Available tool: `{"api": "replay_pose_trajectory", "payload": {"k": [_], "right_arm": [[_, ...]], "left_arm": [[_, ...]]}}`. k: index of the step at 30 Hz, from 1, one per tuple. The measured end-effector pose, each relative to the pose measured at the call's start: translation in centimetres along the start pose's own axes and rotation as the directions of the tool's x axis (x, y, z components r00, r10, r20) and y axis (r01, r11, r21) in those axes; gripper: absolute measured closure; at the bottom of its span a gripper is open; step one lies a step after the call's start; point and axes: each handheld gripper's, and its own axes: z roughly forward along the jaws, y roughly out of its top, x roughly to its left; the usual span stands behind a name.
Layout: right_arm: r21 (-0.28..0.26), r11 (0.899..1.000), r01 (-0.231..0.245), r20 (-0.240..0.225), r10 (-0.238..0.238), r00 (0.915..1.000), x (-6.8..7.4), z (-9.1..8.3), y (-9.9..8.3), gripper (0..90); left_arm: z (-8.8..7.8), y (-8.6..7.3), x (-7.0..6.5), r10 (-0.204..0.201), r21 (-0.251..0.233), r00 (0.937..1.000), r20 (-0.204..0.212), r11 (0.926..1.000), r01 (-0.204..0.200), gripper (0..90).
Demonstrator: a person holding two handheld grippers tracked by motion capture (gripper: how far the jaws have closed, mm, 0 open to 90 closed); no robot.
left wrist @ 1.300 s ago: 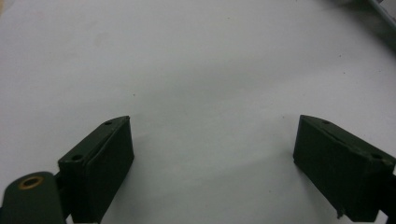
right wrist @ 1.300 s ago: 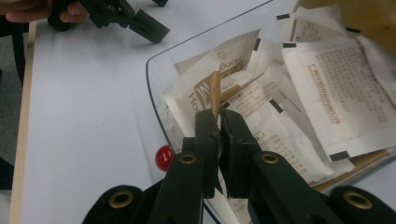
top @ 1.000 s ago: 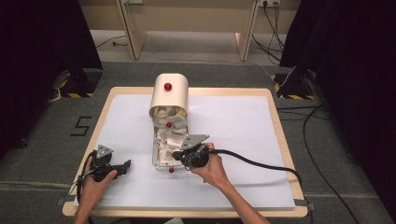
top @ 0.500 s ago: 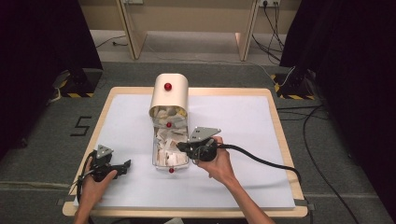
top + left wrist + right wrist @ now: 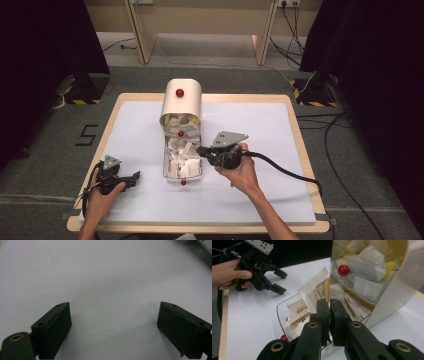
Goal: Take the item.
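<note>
Pinching a thin brown-edged sachet point(image 5: 326, 291) between its two black jaws, my right gripper point(image 5: 202, 150) sits at the right rim of the clear drawer point(image 5: 168, 172), and the jaws stand almost together with the sachet's edge rising just above their tips. Directly ahead of those jaws lie more sachets point(image 5: 298, 307) heaped in the drawer, white and cream with brown print. Ahead and to the right of them rises the cream arched box point(image 5: 182, 102) with a second clear drawer inside it, packed with wrapped packets, a red knob point(image 5: 343, 270) on its front. Another red knob point(image 5: 183, 182) shows at the near end of the pulled-out drawer. My left gripper point(image 5: 134, 177) rests low on the white sheet point(image 5: 260, 125), well apart from the drawer, jaws spread wide with nothing between them and bare sheet ahead of them. My right hand point(image 5: 240, 170) wraps its gripper from behind, cable trailing off to the right.
</note>
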Motion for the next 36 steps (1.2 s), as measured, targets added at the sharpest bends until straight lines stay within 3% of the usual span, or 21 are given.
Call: {"api": "replay_pose_trajectory", "payload": {"k": [11,16,24,36], "right_arm": [[-0.016,1.000,0.004,0.038,-0.003,0.9993,-0.7,-1.6,0.3,86.6],[-0.025,0.999,-0.023,0.056,0.024,0.9981,-1.5,-2.3,-0.1,86.6],[-0.059,0.997,-0.059,0.108,0.065,0.9920,-2.9,-4.9,-0.8,86.6],[-0.056,0.994,-0.089,0.146,0.096,0.9846,-4.0,-6.0,-1.9,86.5]], "left_arm": [[0.0,0.0,0.0,0.000,0.000,1.0000,-0.001,1.0000,0.000,11.3],[0.0,0.0,0.0,0.000,0.000,1.0000,0.000,1.0000,0.000,11.3],[0.0,0.0,0.0,0.000,0.000,1.0000,0.000,1.0000,0.000,11.3],[0.0,0.0,0.0,0.000,-0.001,1.0000,-0.001,1.0000,0.000,11.3]]}}
